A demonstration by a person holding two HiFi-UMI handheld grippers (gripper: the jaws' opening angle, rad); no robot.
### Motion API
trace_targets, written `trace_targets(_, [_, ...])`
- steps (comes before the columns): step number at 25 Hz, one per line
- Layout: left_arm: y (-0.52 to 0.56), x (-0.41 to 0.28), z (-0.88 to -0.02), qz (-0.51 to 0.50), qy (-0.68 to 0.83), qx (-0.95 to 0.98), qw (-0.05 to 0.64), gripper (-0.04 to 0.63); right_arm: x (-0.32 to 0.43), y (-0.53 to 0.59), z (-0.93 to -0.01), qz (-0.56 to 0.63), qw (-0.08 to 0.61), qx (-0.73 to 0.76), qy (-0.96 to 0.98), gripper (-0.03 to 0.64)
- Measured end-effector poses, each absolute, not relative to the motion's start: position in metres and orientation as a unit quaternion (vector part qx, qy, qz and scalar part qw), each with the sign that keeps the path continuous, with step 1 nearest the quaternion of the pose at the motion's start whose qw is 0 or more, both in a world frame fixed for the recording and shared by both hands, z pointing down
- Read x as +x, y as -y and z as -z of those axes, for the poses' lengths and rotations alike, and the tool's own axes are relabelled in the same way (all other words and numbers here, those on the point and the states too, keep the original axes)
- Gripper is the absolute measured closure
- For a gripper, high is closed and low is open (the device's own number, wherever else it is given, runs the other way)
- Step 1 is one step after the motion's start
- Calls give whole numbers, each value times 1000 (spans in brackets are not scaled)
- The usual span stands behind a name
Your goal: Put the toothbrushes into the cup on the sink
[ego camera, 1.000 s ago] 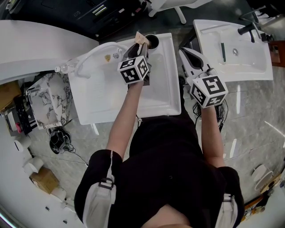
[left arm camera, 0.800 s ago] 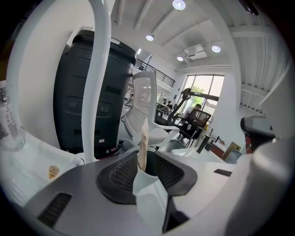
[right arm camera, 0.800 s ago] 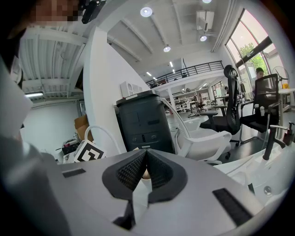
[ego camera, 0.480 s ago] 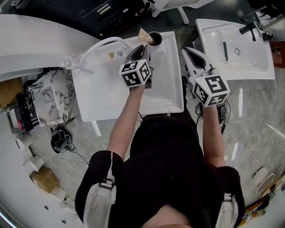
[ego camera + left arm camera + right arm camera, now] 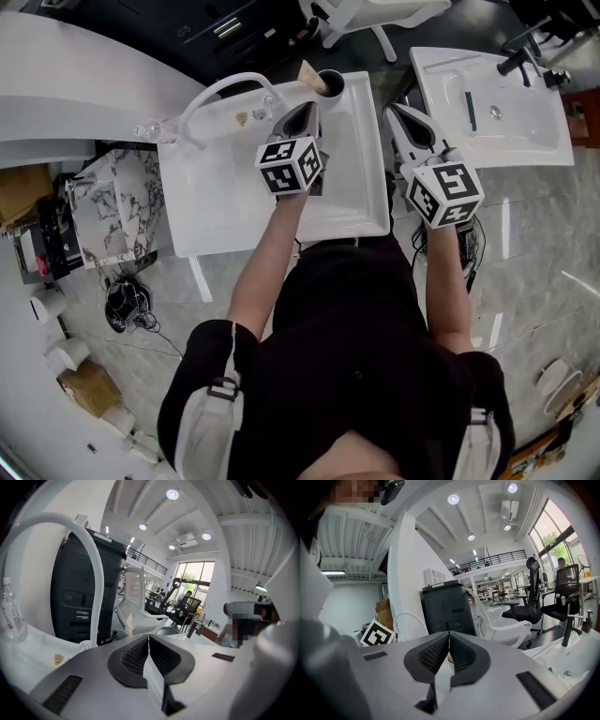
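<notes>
A dark cup [image 5: 331, 82] stands at the far right corner of the white sink [image 5: 234, 202]. A beige toothbrush [image 5: 312, 74] leans out of it and shows just past the jaw tips in the left gripper view as well [image 5: 129, 626]. My left gripper [image 5: 307, 106] [image 5: 149, 637] hovers over the basin just short of the cup; its jaws are closing, nearly together, with nothing between them. My right gripper [image 5: 394, 110] [image 5: 449, 633] hangs beside the sink's right edge, shut and empty. A dark toothbrush [image 5: 469, 111] lies in a second sink [image 5: 525, 141] to the right.
A white arched faucet hose [image 5: 225, 89] [image 5: 89, 559] rises at the sink's back left, with a clear bottle [image 5: 141, 133] [image 5: 10, 616] beside it. A black tap [image 5: 520, 61] sits on the second sink. A marble-patterned box [image 5: 108, 202] stands left of the sink, and a white chair [image 5: 375, 14] behind.
My left gripper has drawn back a little from the cup and its jaws have come together. The beige toothbrush stays in the cup. The right gripper has barely moved.
</notes>
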State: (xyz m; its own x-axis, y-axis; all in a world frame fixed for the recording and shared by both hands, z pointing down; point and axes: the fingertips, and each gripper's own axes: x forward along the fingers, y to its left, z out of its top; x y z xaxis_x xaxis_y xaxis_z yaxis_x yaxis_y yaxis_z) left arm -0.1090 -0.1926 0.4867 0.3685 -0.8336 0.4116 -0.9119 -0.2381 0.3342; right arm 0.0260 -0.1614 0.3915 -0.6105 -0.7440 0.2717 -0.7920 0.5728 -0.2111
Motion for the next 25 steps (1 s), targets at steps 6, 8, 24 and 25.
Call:
trace_targets(6, [180,-104,-447,-56,543,809,220,580,23,149,-380,-146,66,441,883,586])
trace_targets(8, [174,-102,-432,-50,538,816,206,580,21,144,-376,-144,62,442,883,586])
trace_targets(24, [129,-95,-383,-42,498,850,167,581,3,116,-361,-130,39,429,893,588])
trace_targets(25, [128,-95,-383,-43,497,850,167,581,3,115,-359,-126,40,430,893,588])
